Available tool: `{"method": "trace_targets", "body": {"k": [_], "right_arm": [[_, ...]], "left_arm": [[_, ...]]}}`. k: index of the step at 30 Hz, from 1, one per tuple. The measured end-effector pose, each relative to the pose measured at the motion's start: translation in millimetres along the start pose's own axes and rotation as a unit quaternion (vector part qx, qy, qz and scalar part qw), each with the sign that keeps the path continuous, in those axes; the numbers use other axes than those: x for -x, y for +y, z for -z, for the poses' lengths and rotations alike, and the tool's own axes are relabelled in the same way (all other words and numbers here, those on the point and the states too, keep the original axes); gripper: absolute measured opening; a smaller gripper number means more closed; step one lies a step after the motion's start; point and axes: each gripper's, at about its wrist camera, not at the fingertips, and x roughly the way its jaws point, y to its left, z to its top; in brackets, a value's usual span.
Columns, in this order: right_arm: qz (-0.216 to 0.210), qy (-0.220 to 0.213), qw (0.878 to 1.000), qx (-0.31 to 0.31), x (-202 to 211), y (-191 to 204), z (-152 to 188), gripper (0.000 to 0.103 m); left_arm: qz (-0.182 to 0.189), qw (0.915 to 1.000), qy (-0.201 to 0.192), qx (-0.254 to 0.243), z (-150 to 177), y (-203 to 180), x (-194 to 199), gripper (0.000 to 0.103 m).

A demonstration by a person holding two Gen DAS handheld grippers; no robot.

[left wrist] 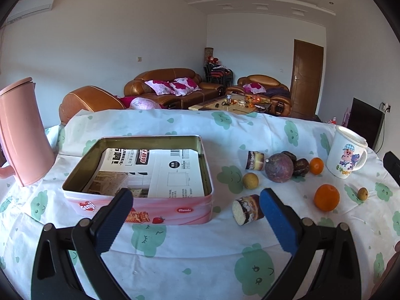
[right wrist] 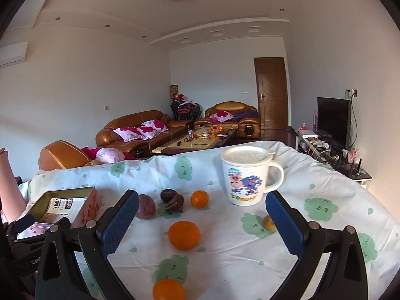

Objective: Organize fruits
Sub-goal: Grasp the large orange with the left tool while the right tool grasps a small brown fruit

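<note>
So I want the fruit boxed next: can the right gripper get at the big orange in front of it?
Probably yes. The right gripper is open, the orange lies between its fingers' line of approach on bare cloth, and nothing stands close to it.

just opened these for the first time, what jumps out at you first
The open pink tin lined with printed paper sits at the left of the table, holding no fruit. To its right the fruit lies scattered on the cloud-print cloth: a big purple fruit, oranges and two cake rolls. A lidded cartoon mug stands behind them, and a pink jug at far left.
</note>
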Motion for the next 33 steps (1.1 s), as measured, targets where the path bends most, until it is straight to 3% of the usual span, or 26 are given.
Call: {"method": "trace_targets", "body": {"k": [3,7,12,15,17,18,22,28,33], "right_arm": [[0.031,0.008,0.999,0.01,6.5,-27.0,1.7,0.102],[0.07,0.031,0.997,0.018,13.2,-72.0,6.2,0.102],[0.105,0.066,0.992,-0.002,15.4,-131.2,8.9,0.1],[0.094,0.113,0.989,-0.011,1.6,-150.8,8.6,0.08],[0.066,0.148,0.986,-0.021,-12.5,-154.3,9.6,0.061],[0.049,0.163,0.985,-0.025,-20.4,-152.9,9.8,0.06],[0.039,0.197,0.98,-0.009,-48.2,-138.7,9.9,0.06],[-0.014,0.242,0.97,-0.001,-86.5,-117.8,12.4,0.06],[-0.002,0.27,0.962,0.041,-111.9,-101.7,17.3,0.055]], "left_arm": [[0.025,0.9996,0.011,0.001,0.2,-1.8,1.9,0.103],[0.103,0.9939,0.039,0.007,6.8,-19.0,10.9,0.102],[0.179,0.9798,0.057,-0.069,15.0,-72.5,29.2,0.098],[0.205,0.9693,0.088,-0.103,21.0,-102.9,27.1,0.09],[0.215,0.9638,0.111,-0.112,24.9,-118.9,23.5,0.087],[0.217,0.9618,0.118,-0.117,27.2,-125.7,22.1,0.086],[0.221,0.9557,0.146,-0.13,34.2,-143.6,18.3,0.082],[0.229,0.9473,0.193,-0.114,39.5,-152.8,-1.6,0.067],[0.232,0.9449,0.208,-0.102,39.6,-149.2,-5.5,0.044]]}}
